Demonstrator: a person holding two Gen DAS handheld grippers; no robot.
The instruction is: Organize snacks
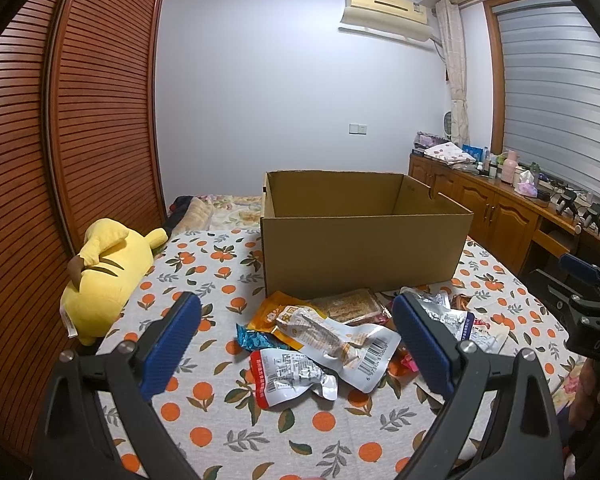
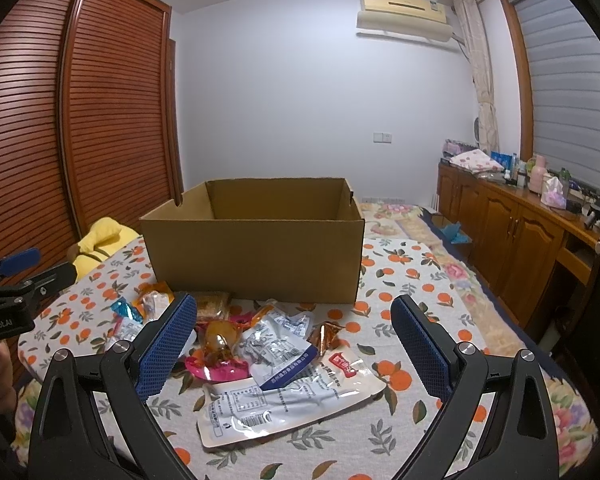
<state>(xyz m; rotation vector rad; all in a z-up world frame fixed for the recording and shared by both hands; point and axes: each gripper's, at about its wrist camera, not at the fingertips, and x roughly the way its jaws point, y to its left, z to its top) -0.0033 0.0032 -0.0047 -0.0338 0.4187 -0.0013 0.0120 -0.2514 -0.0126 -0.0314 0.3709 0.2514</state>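
Snack packets (image 1: 332, 344) lie between and beyond both grippers' spread jaws.

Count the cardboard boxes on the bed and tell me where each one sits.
1. The open cardboard box stands upright on the orange-print sheet, just behind the pile of snack packets, with the yellow plush toy off to its left. Nothing can be seen inside it from here.
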